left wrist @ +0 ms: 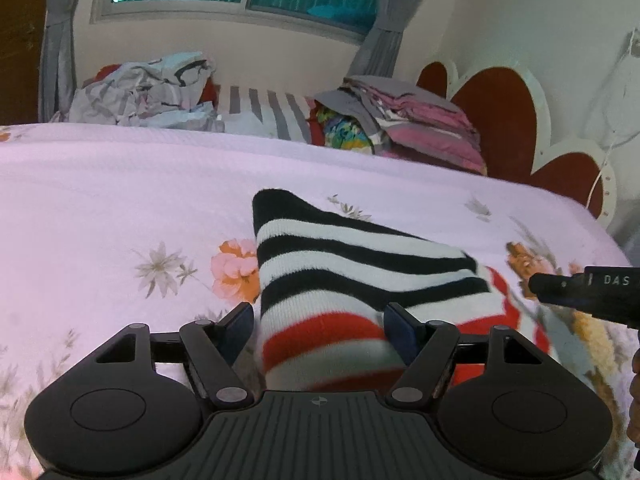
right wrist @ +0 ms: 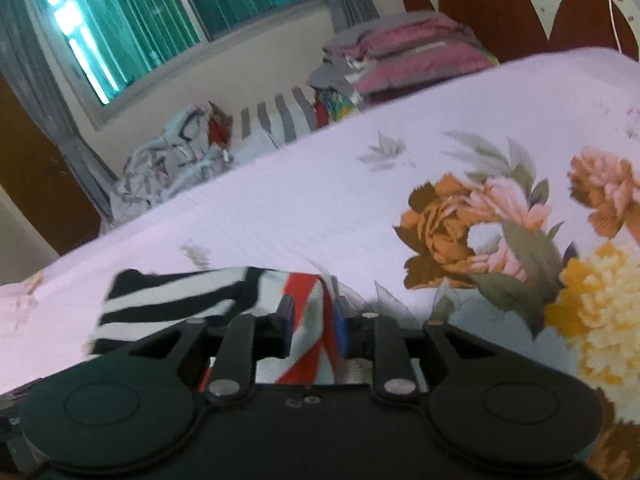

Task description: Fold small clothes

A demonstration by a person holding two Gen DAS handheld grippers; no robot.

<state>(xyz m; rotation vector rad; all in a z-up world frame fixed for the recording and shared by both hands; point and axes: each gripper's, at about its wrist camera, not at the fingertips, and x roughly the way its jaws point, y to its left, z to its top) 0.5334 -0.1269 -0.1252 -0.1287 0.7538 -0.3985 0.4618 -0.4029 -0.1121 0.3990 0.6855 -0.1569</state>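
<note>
Garment: striped knit garment (left wrist: pixel 360 264) lies on the flowered bed (left wrist: pixel 120 184).
Left gripper (left wrist: pixel 319 320): jaws wide, straddling its near end.
Right gripper (right wrist: pixel 312 320): jaws narrow, pinching its red-striped edge.

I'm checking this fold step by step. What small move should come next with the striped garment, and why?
Probably close the left claw on the striped garment. Its fingers stand apart on either side of the red-striped end, while the right claw already pinches the other part, so both ends could then be lifted over the bedsheet.
</note>
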